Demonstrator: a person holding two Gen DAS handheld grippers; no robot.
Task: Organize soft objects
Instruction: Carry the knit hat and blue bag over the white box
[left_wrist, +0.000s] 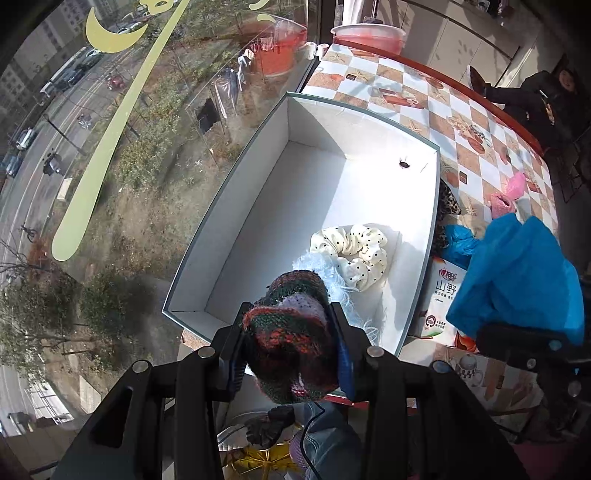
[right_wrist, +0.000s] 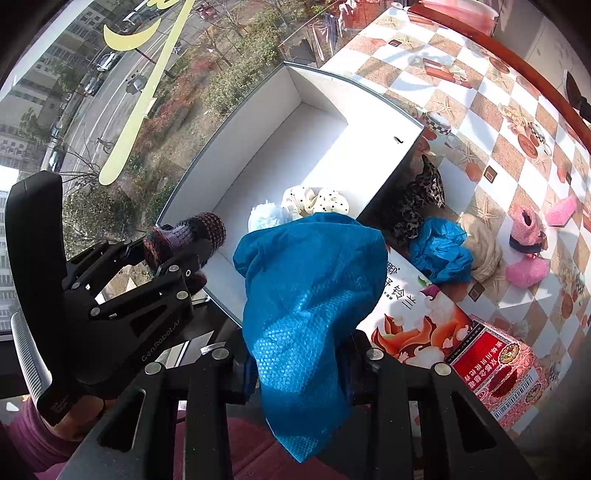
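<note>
The left gripper (left_wrist: 291, 354) is clamped on a knitted sock (left_wrist: 291, 332), holding it over the near end of the white box (left_wrist: 229, 206). Just ahead of it in the box lie a dotted scrunchie (left_wrist: 354, 251) and a pale fluffy piece (left_wrist: 325, 266). The right gripper (right_wrist: 299, 365) pinches a blue cloth (right_wrist: 306, 295) beside the box, with pink socks (right_wrist: 526, 254) off to its right

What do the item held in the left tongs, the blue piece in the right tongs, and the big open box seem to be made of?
Knitted item: likely wool yarn, with visible stitches and a fuzzy surface.
Blue piece: thin, slightly glossy dimpled sheet, possibly plastic or nonwoven.
Box: matte white cardboard with straight, thin walls.
</note>
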